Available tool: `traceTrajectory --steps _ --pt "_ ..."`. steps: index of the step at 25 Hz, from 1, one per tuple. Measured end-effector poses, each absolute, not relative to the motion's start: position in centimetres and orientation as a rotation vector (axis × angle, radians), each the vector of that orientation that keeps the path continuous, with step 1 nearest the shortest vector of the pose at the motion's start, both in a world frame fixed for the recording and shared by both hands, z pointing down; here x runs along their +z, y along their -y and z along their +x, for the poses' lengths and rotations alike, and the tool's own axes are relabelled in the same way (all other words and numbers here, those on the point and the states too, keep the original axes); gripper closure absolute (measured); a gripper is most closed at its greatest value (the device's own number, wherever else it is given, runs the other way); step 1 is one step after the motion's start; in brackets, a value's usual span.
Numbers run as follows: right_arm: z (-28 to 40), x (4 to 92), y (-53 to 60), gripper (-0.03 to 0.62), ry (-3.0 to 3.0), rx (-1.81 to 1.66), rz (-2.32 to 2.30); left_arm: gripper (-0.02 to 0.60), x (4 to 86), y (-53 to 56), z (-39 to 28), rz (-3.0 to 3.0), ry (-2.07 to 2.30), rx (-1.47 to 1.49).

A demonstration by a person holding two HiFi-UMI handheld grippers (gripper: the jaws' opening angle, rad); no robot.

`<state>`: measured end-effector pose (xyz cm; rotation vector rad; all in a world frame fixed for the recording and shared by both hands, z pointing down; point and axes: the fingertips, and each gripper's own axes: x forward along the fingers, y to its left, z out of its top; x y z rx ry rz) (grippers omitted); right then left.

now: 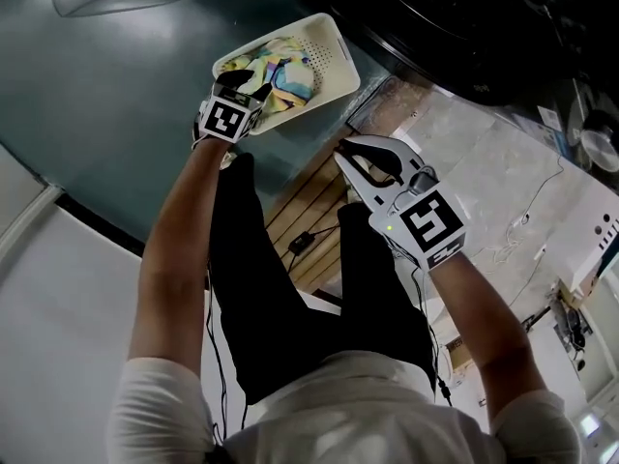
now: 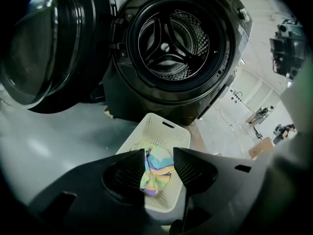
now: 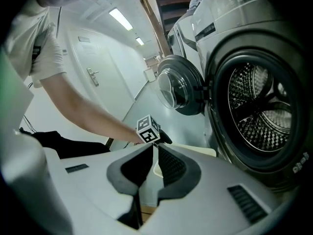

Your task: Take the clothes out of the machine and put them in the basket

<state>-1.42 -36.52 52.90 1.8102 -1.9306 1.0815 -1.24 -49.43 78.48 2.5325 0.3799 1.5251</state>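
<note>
Left claw (image 2: 160,151): released; its jaws stand apart above the basket (image 2: 166,122) and press on nothing.
Garment (image 2: 156,173): a crumpled multicoloured cloth lying in the white perforated basket, straight below the gap between the left claw's jaws. It shows between them but is not pinched.
Basket position: on the floor, just in front of the washing machine's open door (image 2: 34,48).
Right claw (image 3: 153,148): clenched, tips together, with nothing between them. It is held beside the basket.
Drum (image 2: 171,43): no clothes show in the part visible.
Deciding relation: the drum mouth lies beyond and above the basket. The right claw looks nearer to it.
Progress: the drop looks done, and probably nothing remains to fetch.
</note>
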Motion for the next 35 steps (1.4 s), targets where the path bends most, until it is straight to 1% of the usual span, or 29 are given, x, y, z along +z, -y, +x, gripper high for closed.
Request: traceTrajectory --steps 12,21,27,33,35 --pt "-1.5 45.8 32.5 0.559 2.045 0.989 1.762 0.402 63.7 47.5 -2.0 2.589 -0.171 1.327" --pt "-1.9 38.8 28.1 0.559 2.108 0.893 1.716 0.407 51.2 43.2 -3.9 2.567 -0.029 1.085" --pt "-1.1 34.8 25.4 0.559 2.139 0.811 1.706 0.411 44.0 40.0 -4.7 2.619 0.050 1.000" --pt "-0.9 31.9 23.2 0.559 2.175 0.748 1.681 0.427 38.5 36.2 -6.0 2.645 0.107 0.921" --pt "-1.2 31.0 22.4 0.559 2.191 0.742 1.682 0.442 36.6 35.0 -6.6 2.658 0.127 0.890"
